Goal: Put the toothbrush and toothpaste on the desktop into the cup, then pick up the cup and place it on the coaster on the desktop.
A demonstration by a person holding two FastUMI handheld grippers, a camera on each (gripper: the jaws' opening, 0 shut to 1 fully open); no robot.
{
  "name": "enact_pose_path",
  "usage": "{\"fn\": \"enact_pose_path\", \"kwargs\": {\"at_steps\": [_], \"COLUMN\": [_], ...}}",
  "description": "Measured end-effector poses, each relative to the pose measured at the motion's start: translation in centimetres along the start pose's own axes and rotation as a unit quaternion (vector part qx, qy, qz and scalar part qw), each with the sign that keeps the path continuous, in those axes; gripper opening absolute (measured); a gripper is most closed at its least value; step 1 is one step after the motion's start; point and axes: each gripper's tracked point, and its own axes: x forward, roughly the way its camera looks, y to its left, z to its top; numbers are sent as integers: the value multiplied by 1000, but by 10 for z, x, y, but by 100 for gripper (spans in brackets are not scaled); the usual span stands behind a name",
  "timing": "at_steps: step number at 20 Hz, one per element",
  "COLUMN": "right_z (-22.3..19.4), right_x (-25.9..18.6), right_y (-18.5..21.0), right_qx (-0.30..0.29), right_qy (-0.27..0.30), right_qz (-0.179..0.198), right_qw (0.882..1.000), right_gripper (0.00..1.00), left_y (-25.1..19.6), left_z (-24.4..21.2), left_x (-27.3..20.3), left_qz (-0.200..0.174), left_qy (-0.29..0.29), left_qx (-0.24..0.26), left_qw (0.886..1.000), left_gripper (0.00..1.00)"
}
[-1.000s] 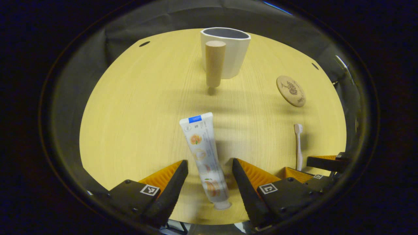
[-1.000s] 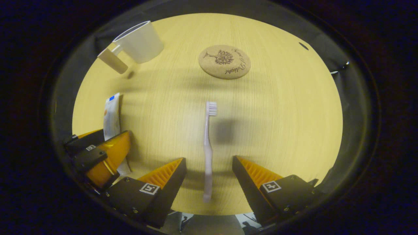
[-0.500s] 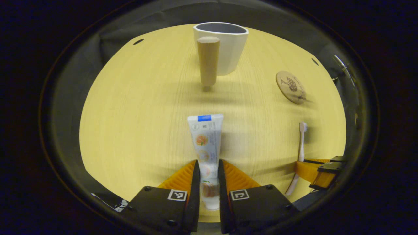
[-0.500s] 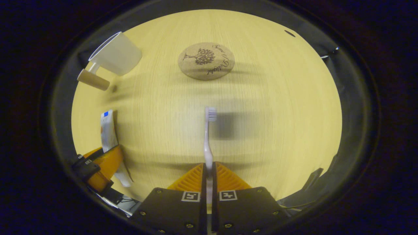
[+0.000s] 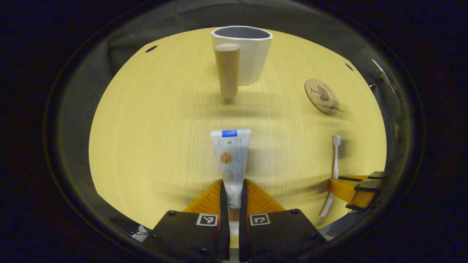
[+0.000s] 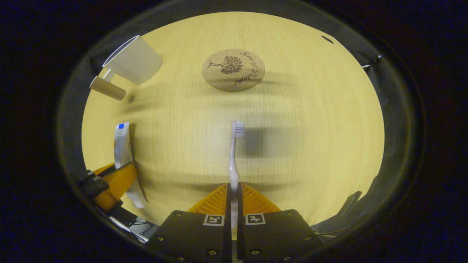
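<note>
With both items bound for the white cup point(image 5: 248, 54) (its wooden handle faces the left side), the left hand-held gripper point(image 5: 233, 193) is pinched tight on the toothpaste tube point(image 5: 231, 153) near its cap end, while the right hand-held gripper point(image 6: 234, 193) clamps the toothbrush point(image 6: 234, 157) handle. The cork coaster point(image 6: 233, 69) waits on the surface point(image 6: 310, 128).

Dim, warm light; soft shadows; fisheye-bent edges.
</note>
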Motion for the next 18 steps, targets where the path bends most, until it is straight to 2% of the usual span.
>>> {"fn": "enact_pose_path", "kwargs": {"at_steps": [4,10,13,18], "right_z": [1,1,1,2], "right_x": [0,0,0,0], "right_y": [0,0,0,0], "right_qx": [-3,-5,-4,-2], "right_qy": [2,5,6,7], "right_qz": [0,0,-1,-2], "right_qw": [1000,1000,1000,1000], "right_gripper": [6,7,6,6], "left_y": [5,3,0,0], "left_z": [8,48,75,129], "left_x": [-35,-107,-137,-160], "left_qz": [-13,-40,-51,-56], "left_qy": [-31,-103,-133,-174], "left_qx": [-26,-47,-46,-31], "left_qw": [999,993,989,983], "left_gripper": [17,17,17,17]}}
